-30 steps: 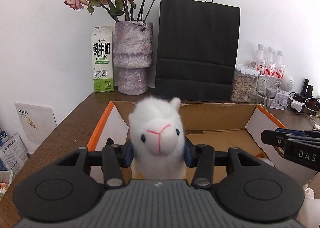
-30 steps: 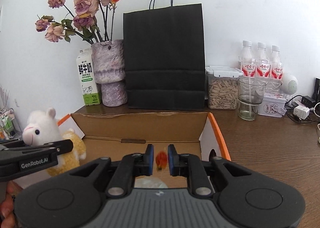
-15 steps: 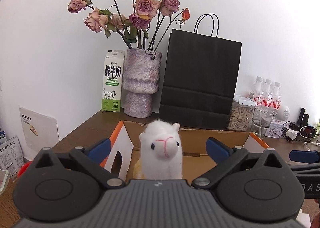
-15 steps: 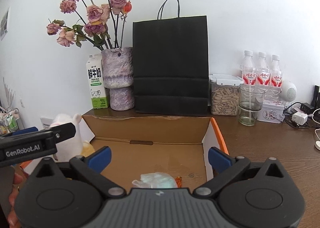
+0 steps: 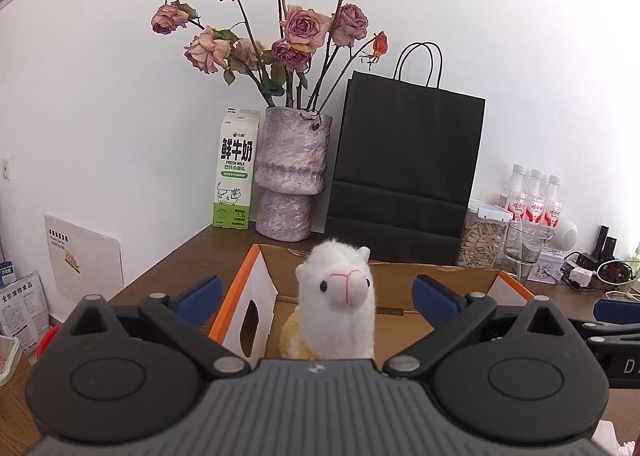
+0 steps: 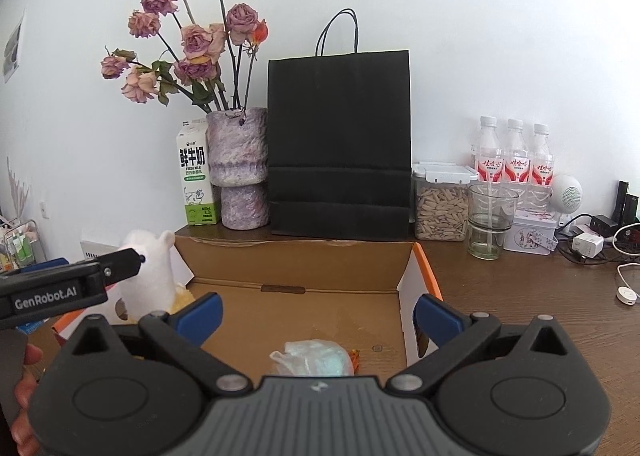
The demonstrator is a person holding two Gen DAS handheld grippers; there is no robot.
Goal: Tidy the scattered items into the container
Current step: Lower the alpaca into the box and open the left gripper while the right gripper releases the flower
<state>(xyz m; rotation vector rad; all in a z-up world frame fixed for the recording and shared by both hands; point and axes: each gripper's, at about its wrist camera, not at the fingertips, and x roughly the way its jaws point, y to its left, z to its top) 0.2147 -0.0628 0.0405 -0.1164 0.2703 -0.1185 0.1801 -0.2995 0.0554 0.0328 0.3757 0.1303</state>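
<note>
Open brown cardboard box (image 6: 304, 308) with orange-edged flaps: white plush alpaca (image 5: 340, 312) at its left wall, clear of left gripper (image 5: 316, 292); both grippers' jaws just opened wide, empty. Right gripper (image 6: 316, 316) above crumpled clear plastic wrapper (image 6: 316, 356). Carton (image 5: 235, 172) reads "FRESH MILK".

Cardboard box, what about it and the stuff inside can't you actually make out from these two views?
- Cardboard box: near wall hidden in both views by the gripper bodies.
- Plush alpaca: lower body hidden in the left wrist view by the left gripper; its face covered in the right wrist view.
- Pale plastic bundle: bottom cut off by the right gripper; contents unreadable.
- Orange scrap: too small to identify.
</note>
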